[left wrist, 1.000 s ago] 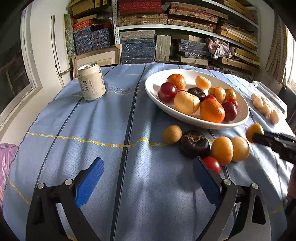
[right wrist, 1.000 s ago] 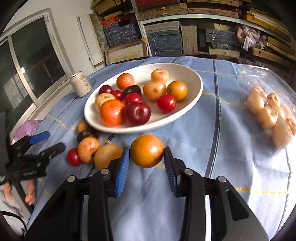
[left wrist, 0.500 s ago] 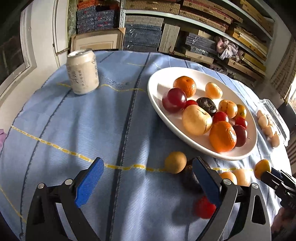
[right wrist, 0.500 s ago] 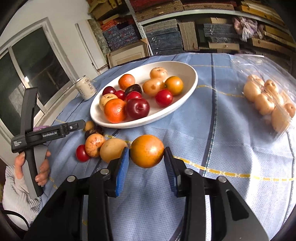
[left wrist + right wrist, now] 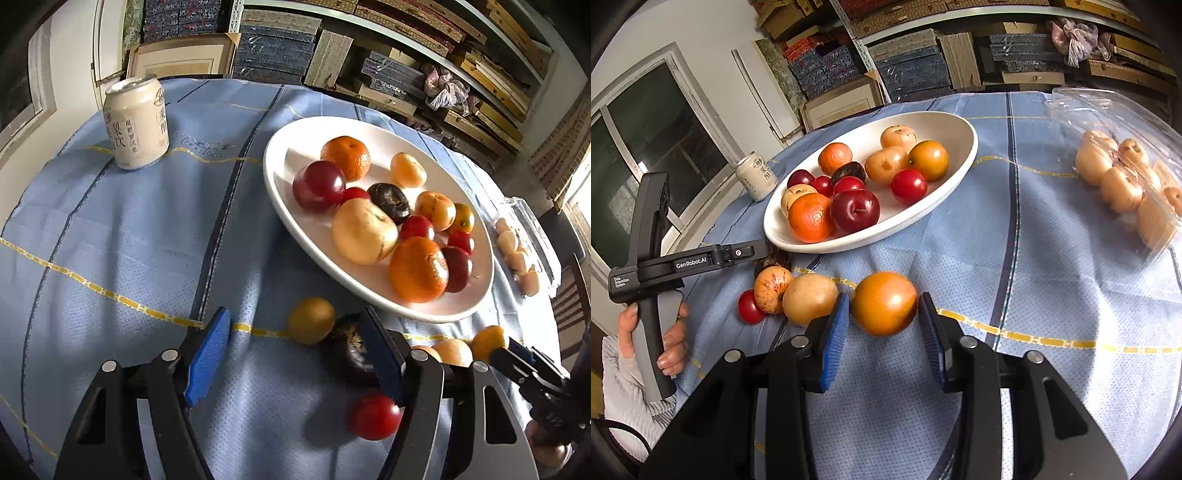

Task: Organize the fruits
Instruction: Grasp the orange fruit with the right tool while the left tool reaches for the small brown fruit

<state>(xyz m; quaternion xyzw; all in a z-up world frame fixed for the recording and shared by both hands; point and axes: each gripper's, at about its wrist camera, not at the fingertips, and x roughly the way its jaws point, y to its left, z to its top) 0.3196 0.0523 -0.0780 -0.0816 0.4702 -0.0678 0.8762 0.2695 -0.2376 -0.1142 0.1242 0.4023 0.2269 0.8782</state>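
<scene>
My right gripper [image 5: 882, 325] is clamped on an orange round fruit [image 5: 884, 302], both blue pads touching its sides, just in front of the white plate [image 5: 960, 155]. My left gripper [image 5: 295, 350] has just been narrowing its jaws, now half wide, nothing pinched. Small yellow-brown fruit [image 5: 312, 319] sits ahead between the pads, apart from both. Dark wrinkled fruit [image 5: 349, 350] is just beside the right pad and partly hidden by it; cannot tell if touching. Red cherry tomato [image 5: 373, 416] lies nearer me than the plate, beside that same finger. In the right wrist view a speckled orange fruit [image 5: 772, 290] and a pale yellow fruit [image 5: 809, 299] lie touching each other on the cloth in front of the plate. Plate holds a heap: oranges, red plums, pale round fruits, one dark one. Drink can [image 5: 136, 123] stands upright left of the plate, well apart. Clear plastic box [image 5: 1126, 166] of pale fruits lies right of the plate. All on a blue tablecloth [image 5: 110, 240]. My hand [image 5: 670, 343] grips the left tool's handle.
</scene>
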